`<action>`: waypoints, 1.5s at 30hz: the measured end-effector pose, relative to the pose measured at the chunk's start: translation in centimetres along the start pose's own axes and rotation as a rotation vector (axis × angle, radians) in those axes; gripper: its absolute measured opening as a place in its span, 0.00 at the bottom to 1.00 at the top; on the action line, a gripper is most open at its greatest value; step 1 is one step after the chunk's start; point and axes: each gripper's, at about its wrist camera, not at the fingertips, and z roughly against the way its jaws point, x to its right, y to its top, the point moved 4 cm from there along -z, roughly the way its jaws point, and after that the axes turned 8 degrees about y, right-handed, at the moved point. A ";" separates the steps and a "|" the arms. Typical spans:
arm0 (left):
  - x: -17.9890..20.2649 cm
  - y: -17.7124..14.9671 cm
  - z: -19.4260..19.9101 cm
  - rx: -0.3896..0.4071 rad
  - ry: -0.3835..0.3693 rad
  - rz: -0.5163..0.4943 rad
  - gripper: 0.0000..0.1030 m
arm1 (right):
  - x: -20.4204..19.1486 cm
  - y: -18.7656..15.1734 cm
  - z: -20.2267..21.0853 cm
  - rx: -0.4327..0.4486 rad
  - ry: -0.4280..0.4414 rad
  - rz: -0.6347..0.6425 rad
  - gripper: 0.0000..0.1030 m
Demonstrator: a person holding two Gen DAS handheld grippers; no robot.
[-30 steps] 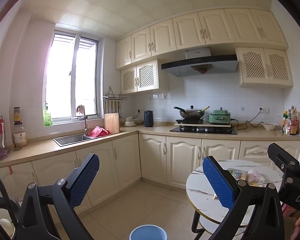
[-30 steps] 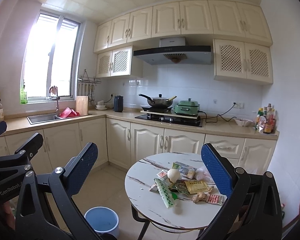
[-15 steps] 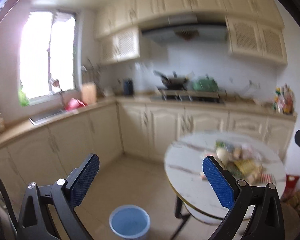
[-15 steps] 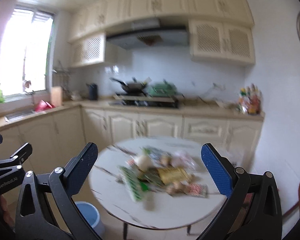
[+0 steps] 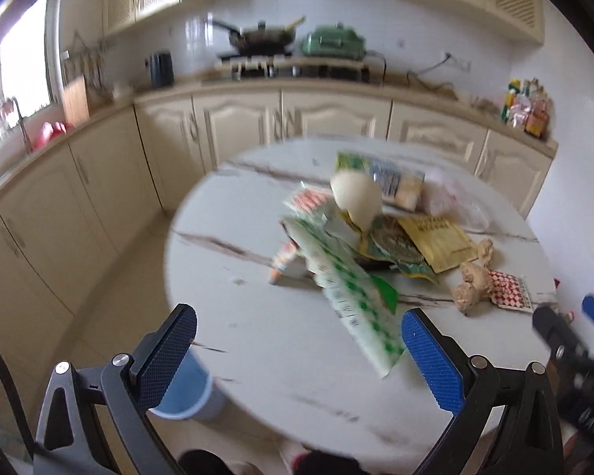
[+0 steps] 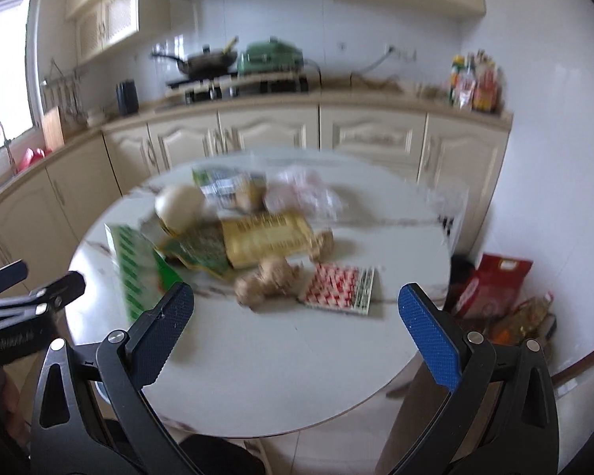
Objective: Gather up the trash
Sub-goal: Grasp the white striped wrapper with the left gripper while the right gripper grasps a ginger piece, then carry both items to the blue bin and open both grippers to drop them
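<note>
— While both pictures are smeared by blur, what sits on the round table [image 5: 257,340]?

— A heap of trash past the tabletop's middle, toward the far edge. A long green-and-white wrapper [image 5: 348,293] lies flat, its long axis running from the heap's centre toward the near edge, its free end pointing at the left gripper [image 5: 297,352]. A pale round item [image 5: 356,196] stands above it; I cannot tell what it is.

— And toward the right edge?

— A yellow packet [image 6: 265,237], a dark green packet [image 6: 204,249] touching it, two knobby ginger-like lumps [image 6: 269,279], and a red-and-white checked card [image 6: 338,289] lying flat just beside them. A clear bag [image 6: 305,196] sits at the heap's far side.

— The tongs?

— Both wide apart, nothing between the fingers. The left gripper hangs over the near edge. The right gripper [image 6: 297,336] hovers over bare tabletop on the near side of the card, touching nothing.

— Anything for the trash?

— A blue bucket [image 5: 186,396] on the floor, partly under the table's near-left edge.
</note>
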 end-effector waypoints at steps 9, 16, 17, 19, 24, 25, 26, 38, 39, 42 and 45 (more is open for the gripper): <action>1.2 5.2 -7.9 -0.100 -0.028 0.029 0.72 | 3.1 -1.0 -4.0 -0.078 -0.005 -0.044 1.00; 0.1 6.7 -9.8 -0.064 -0.167 0.016 0.28 | 3.2 -0.5 -6.2 -0.101 0.033 -0.055 1.00; -0.3 7.0 -9.9 -0.056 -0.176 0.003 0.26 | 2.9 -0.3 -6.5 -0.102 0.047 -0.053 1.00; -1.3 6.9 -9.7 -0.050 -0.186 0.001 0.22 | 2.3 -0.1 -6.9 -0.103 0.064 -0.042 1.00; -4.0 7.4 -8.6 -0.005 -0.205 -0.025 0.15 | 0.3 0.4 -8.6 -0.123 0.100 -0.016 0.86; -4.5 6.6 -7.9 0.002 -0.205 -0.029 0.14 | 0.1 0.5 -9.1 -0.136 0.097 -0.015 0.74; -5.1 6.7 -8.0 0.007 -0.207 -0.039 0.14 | -0.1 0.5 -9.7 -0.154 0.099 -0.012 0.67; -8.1 3.9 -1.1 0.056 -0.332 -0.018 0.14 | -0.5 0.8 -10.0 -0.160 0.120 -0.021 0.34; -8.2 4.0 -0.9 0.061 -0.342 -0.015 0.14 | -0.5 0.7 -9.8 -0.158 0.114 -0.016 0.34; -9.2 4.3 -0.1 0.080 -0.383 -0.012 0.14 | -0.6 0.9 -9.1 -0.144 0.101 -0.016 0.34; -11.1 4.5 0.7 0.114 -0.391 -0.002 0.14 | -0.8 2.1 -7.2 -0.092 0.074 -0.015 0.34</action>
